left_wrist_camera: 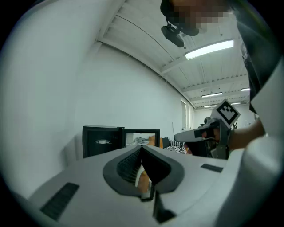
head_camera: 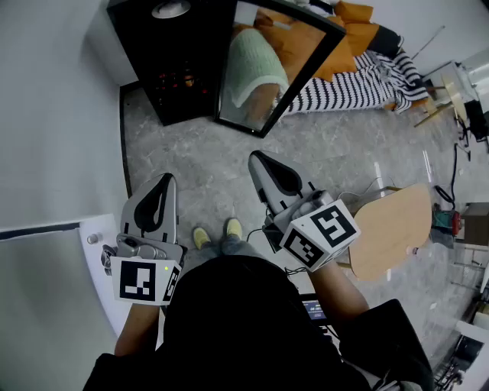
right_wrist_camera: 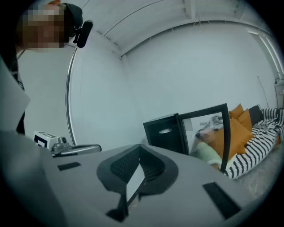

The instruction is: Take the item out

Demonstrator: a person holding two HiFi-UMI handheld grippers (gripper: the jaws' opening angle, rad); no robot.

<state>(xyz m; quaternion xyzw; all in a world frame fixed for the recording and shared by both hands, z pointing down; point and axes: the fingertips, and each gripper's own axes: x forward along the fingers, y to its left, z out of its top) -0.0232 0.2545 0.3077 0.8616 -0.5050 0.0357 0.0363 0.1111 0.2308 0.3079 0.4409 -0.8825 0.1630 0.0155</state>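
Observation:
A black cabinet (head_camera: 179,61) stands on the floor ahead against the wall, and its glass door (head_camera: 279,65) is swung open to the right. Inside it I see a pale round thing (head_camera: 170,9) near the top and small reddish things (head_camera: 179,80) lower down, too dark to identify. My left gripper (head_camera: 164,179) and right gripper (head_camera: 256,156) are held side by side in the air, well short of the cabinet, both shut and empty. The cabinet (left_wrist_camera: 101,142) lies beyond the closed tips of the left gripper (left_wrist_camera: 142,148). It also shows as the cabinet (right_wrist_camera: 164,133) past the right gripper (right_wrist_camera: 140,146).
A white wall runs along the left, with a white panel and knob (head_camera: 95,239) beside me. A striped mattress with orange cushions (head_camera: 359,76) lies at the back right. A wooden seat (head_camera: 390,229) stands close on my right. Grey stone floor (head_camera: 206,176) lies between me and the cabinet.

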